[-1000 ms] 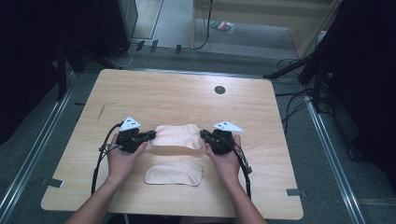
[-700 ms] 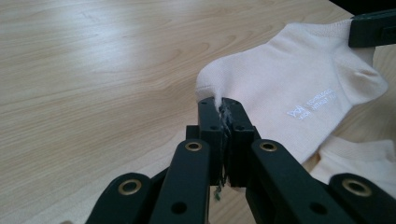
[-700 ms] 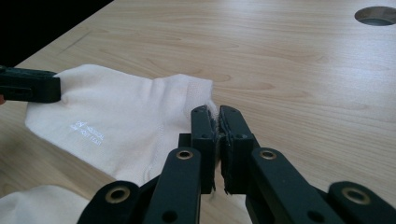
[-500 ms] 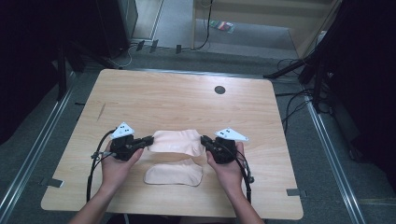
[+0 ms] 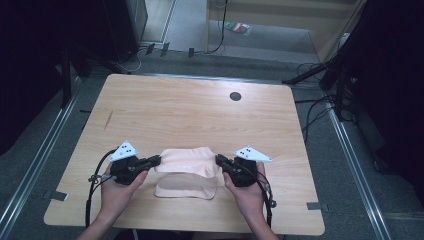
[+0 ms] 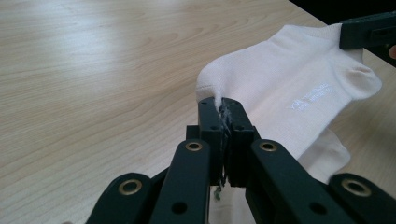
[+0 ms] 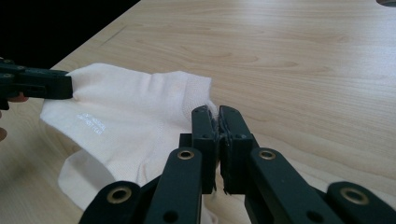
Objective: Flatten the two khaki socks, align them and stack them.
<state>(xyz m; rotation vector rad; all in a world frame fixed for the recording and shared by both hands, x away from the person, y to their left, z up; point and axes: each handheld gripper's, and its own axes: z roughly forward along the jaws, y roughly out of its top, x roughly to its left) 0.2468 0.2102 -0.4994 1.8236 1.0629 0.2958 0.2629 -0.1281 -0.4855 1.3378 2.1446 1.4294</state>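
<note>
A: Start at the left gripper [image 5: 156, 160]: its jaws are pressed together on one end of the upper sock [image 5: 186, 161], a pinch of pale fabric caught right at the tips in the left gripper view.

B: And the right gripper [image 5: 220, 161] mirrors it, clamped on the opposite end of that sock. In the right gripper view the cloth [image 7: 135, 112] runs away toward ten o'clock, where the other gripper bites it.

A: So the sock's long axis lies straight across the table [image 5: 200, 110], nine o'clock to three o'clock, stretched between the two grippers and looking lifted a little off the wood.

B: Now the relation that matters: the second sock [image 5: 186, 186] lies flat at six o'clock from the held one, just beside it, the upper one's near edge overlapping it. Same axis, roughly parallel.

A: Both hands look equally near to it, one at each end. My guess is the held sock gets laid squarely over the flat one.

B: No containers anywhere on the table; both socks sit near its front edge.
</note>
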